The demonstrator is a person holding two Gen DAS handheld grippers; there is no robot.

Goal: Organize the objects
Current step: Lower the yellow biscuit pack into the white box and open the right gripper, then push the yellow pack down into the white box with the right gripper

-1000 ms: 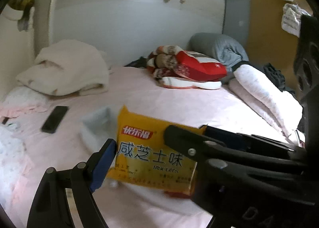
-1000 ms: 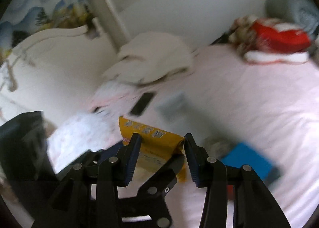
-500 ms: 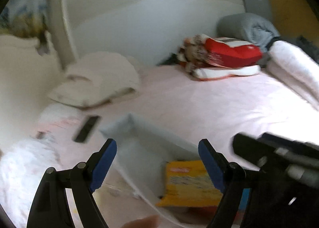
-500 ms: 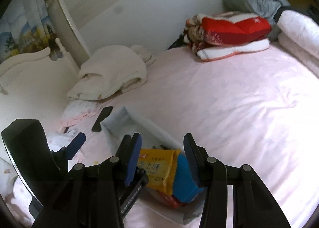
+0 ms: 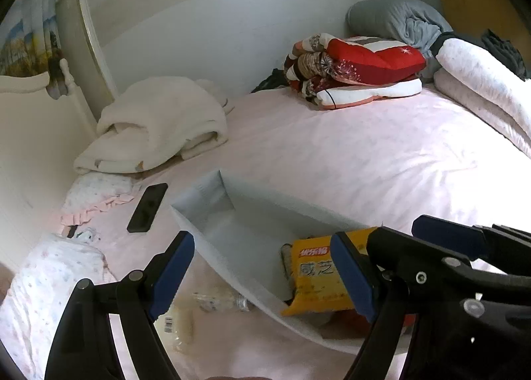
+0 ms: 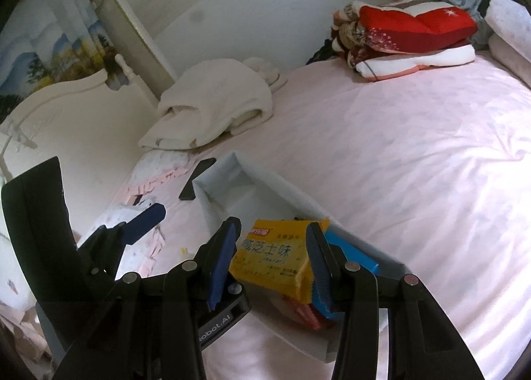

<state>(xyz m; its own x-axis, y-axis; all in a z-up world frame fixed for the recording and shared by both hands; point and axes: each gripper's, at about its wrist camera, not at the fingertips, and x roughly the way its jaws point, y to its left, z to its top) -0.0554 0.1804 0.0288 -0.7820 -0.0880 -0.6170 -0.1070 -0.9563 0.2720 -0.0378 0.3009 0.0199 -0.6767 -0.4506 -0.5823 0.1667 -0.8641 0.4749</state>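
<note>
Yellow snack packet [image 6: 275,255] leans in the near end of the grey storage box [image 6: 282,187] on the pink bed sheet [image 6: 415,147], seemingly atop a blue box [image 6: 351,252]. Right gripper [image 6: 273,257] frames the packet, fingers narrow, apparently not pressing. Left gripper [image 5: 262,275] hangs wide and empty; black phone [image 5: 147,202] at ten o'clock.

I count one bin [image 6: 278,180] on the bed [image 6: 415,154], one yellow packet [image 6: 275,255], one blue packet [image 6: 351,253], one phone [image 5: 147,202], two tongs.

Soft, even indoor light; sharp frames; heavy fisheye bowing, dark vignette at the corners
</note>
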